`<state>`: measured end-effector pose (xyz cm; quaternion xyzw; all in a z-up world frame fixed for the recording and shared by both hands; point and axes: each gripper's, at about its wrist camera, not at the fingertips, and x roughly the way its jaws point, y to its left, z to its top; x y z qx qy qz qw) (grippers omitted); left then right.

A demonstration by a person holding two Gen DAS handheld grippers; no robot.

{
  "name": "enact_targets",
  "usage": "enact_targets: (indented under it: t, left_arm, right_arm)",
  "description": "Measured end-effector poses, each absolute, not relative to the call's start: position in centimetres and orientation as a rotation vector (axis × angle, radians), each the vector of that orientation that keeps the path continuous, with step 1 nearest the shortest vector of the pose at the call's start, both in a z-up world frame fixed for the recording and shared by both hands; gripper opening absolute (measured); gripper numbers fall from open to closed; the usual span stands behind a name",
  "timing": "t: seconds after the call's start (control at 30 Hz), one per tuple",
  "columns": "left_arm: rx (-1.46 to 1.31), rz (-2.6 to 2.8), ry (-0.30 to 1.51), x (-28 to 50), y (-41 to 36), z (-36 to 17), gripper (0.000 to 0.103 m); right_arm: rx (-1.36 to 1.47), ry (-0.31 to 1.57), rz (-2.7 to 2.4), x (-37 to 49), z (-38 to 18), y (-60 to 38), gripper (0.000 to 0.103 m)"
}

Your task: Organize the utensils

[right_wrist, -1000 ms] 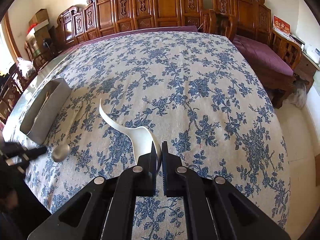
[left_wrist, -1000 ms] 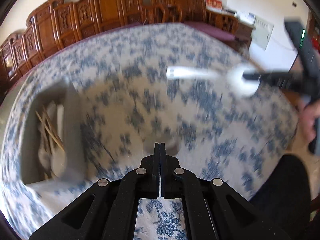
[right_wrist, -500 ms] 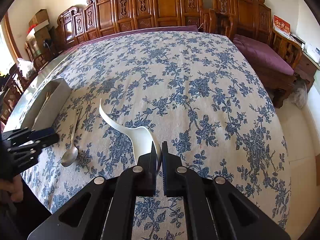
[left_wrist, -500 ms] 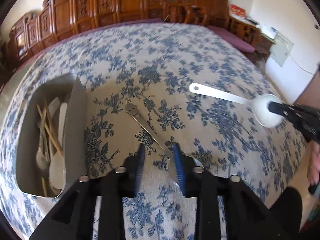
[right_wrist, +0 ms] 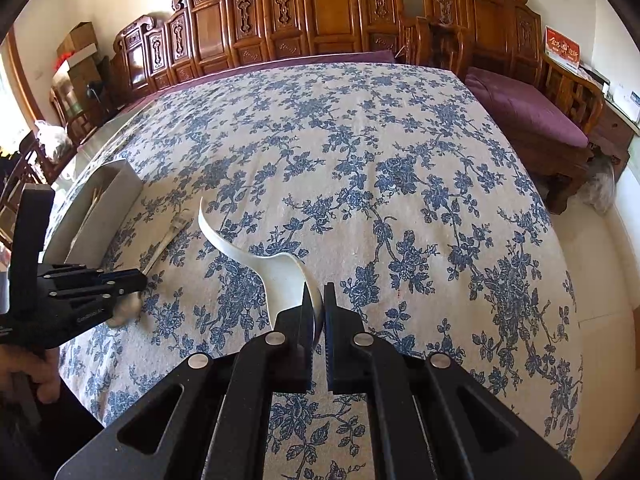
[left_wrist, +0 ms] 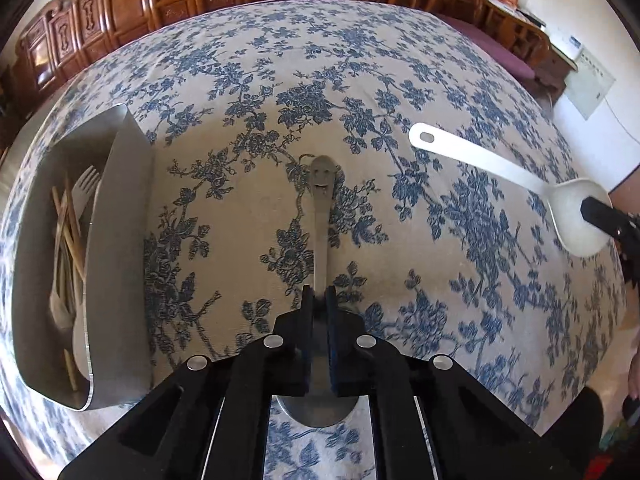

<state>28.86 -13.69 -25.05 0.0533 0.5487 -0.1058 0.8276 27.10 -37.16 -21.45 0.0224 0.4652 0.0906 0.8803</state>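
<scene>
Left fingers [left_wrist: 317,300] pinch smooth steel spoon [left_wrist: 320,216]; curved white ladle [right_wrist: 280,276].

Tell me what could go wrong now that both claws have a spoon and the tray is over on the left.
The left claw pinches the metal spoon near its bowl, so the long handle may swing or slip when lifted. The right claw grips only the white spoon's bowl rim; it could twist loose. The tray already holds utensils, so a drop-in may snag.
</scene>
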Motion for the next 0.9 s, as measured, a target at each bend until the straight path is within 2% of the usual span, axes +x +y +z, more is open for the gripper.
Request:
enact_targets:
  t: [0.17, 0.6, 0.9]
  left_arm:
    - [0.124, -0.234, 1.137, 28.5, -12.4, -24.1, 0.004]
    - [0.072, -0.208, 1.009, 28.3, -5.0, -17.4, 0.005]
    - [0.048, -0.149, 1.011, 29.8, -0.1, -18.0, 0.005]
  right_arm:
    - [0.039, 0.970, 0.193, 27.0, -21.5, -36.8, 0.005]
    - [0.056, 0.933, 0.243, 27.2, -19.9, -32.1, 0.005]
    - [0.088, 0.904, 0.267, 28.0, -18.6, -26.9, 0.005]
